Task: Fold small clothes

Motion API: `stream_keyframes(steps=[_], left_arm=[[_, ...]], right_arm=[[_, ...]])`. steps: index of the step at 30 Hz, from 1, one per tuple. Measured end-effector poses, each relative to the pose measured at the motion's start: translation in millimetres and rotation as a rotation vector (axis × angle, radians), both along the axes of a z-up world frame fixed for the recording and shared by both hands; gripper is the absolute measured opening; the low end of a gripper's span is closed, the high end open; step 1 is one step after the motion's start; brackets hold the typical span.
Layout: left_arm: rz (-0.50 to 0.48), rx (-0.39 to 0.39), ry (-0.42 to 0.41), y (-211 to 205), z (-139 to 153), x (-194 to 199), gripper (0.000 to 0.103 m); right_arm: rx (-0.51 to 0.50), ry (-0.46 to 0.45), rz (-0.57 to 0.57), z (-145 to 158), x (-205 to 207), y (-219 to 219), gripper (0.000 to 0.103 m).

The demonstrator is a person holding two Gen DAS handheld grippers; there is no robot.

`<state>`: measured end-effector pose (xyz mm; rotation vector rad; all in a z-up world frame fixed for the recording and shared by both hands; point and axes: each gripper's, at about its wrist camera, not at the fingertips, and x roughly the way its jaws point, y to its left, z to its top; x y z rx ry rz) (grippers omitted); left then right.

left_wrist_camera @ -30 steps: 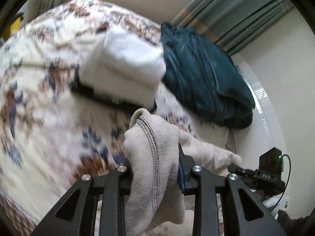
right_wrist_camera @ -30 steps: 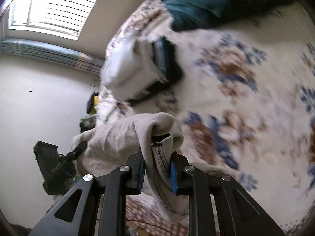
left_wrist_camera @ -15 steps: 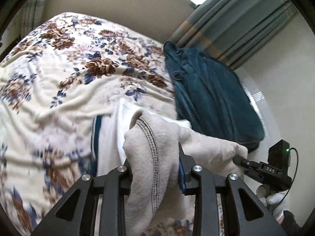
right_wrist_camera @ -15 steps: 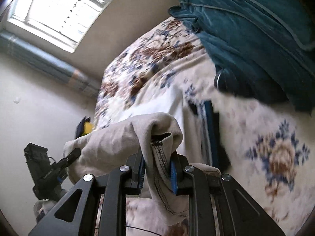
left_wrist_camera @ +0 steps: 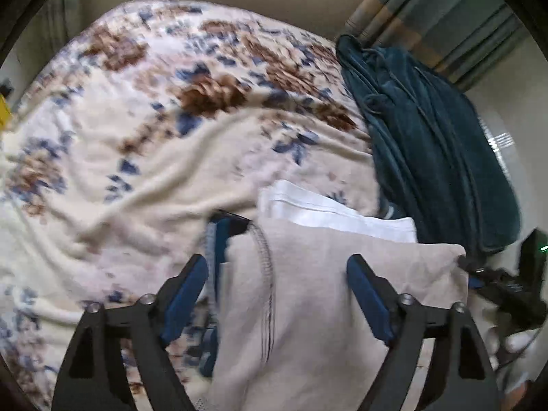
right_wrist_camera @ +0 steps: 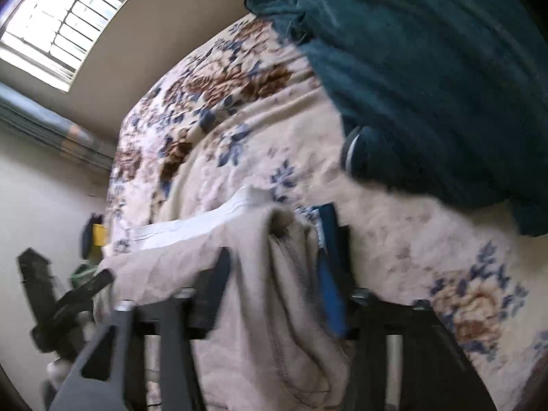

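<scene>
Left gripper (left_wrist_camera: 277,284): at 6 o'clock of the left wrist view, fingers (left_wrist_camera: 186,291) spread wide apart, holding nothing; the beige garment lay between and beneath them
Right gripper (right_wrist_camera: 274,294): at 6 o'clock of the right wrist view, fingers (right_wrist_camera: 330,294) parted with the beige cloth running loosely between them; motion blur left it unclear whether either pad pressed the fabric
Beige garment (left_wrist_camera: 308,308): nearest piece, folded, dark stitched seam running along its left part, lying on top of the stack on the bed; in the right wrist view (right_wrist_camera: 260,308) it draped from 9 o'clock toward 6 o'clock
Dark blue garment (left_wrist_camera: 221,239): just beyond the beige one at about 10 o'clock of it, its edge showing from beneath
White garment (left_wrist_camera: 325,212): folded, directly behind the beige garment toward 12 o'clock, partly covered by it
Bedspread (left_wrist_camera: 137,137): cream with brown and blue flowers, wrinkled, carrying the stack and filling the middle distance
Teal robe (left_wrist_camera: 428,144): piled on the bed at 2 o'clock, beside the stack
Curtain (left_wrist_camera: 445,17): striped grey-green, far at 1 o'clock
Window (right_wrist_camera: 58,24): bright, far at 10 o'clock in the right wrist view
</scene>
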<state>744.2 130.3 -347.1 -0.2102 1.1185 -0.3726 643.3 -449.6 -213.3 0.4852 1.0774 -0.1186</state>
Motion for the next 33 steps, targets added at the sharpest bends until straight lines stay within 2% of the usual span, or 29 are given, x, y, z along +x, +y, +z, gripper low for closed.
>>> stream_keyframes(steps=[1, 2, 3, 5, 6, 9, 14, 18, 21, 29, 33], left_arm=[[0.007, 0.036, -0.028, 1, 6, -8, 0.084], [0.02, 0.08, -0.056, 2, 12, -17, 0.085], [0.032, 0.106, -0.074, 3, 15, -23, 0.085], [0.058, 0.183, -0.113, 2, 24, -46, 0.094], [0.072, 0.211, -0.13, 1, 28, -59, 0.094], [0.105, 0.265, -0.149, -3, 38, -102, 0.094], [0.126, 0.295, -0.134, -9, 58, -168, 0.094], [0.118, 0.325, -0.173, -18, 89, -213, 0.094], [0.108, 0.35, -0.224, -25, 121, -251, 0.094], [0.095, 0.335, -0.338, -34, 209, -351, 0.094], [0.098, 0.33, -0.374, -36, 244, -399, 0.094]], right_arm=[[-0.048, 0.003, -0.003, 6, -4, 5, 0.076], [-0.114, 0.01, -0.008, 13, -10, 11, 0.086], [-0.206, 0.01, -0.005, 23, -20, 22, 0.093], [-0.315, 0.01, 0.003, 32, -36, 39, 0.098], [-0.382, 0.015, 0.008, 37, -50, 51, 0.1], [-0.475, 0.021, 0.016, 45, -89, 78, 0.1], [-0.517, 0.018, 0.013, 64, -151, 109, 0.1], [-0.533, -0.026, 0.025, 99, -207, 129, 0.1], [-0.535, -0.076, 0.026, 133, -252, 135, 0.1], [-0.55, -0.187, 0.045, 226, -363, 146, 0.1], [-0.577, -0.243, 0.047, 275, -420, 150, 0.101]])
